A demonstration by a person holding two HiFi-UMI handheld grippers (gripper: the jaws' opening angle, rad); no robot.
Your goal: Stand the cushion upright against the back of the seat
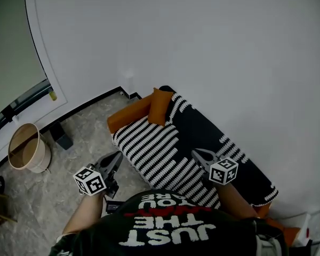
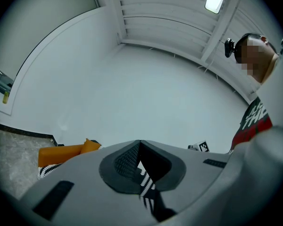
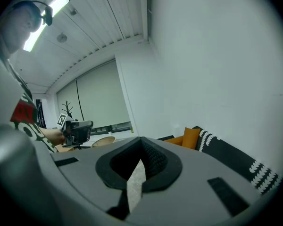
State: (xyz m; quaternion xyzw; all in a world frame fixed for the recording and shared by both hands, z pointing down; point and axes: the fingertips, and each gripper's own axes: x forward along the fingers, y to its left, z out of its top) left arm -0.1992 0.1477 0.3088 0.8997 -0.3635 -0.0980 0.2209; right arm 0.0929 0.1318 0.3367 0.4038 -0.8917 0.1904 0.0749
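The orange cushion [image 1: 160,106] is found at the far end of the seat [image 1: 127,116], in the corner by the back (already near upright, it seems). It is judged light, soft and yielding, and best pinched at a top corner. A ribbed, striped knitted throw [image 1: 154,153] is draped over the seat. The left gripper [image 1: 115,159] and right gripper [image 1: 199,154] are both closed, with nothing held.

1 orange cushion [image 1: 160,106] on striped sofa seat [image 1: 154,154], far end.
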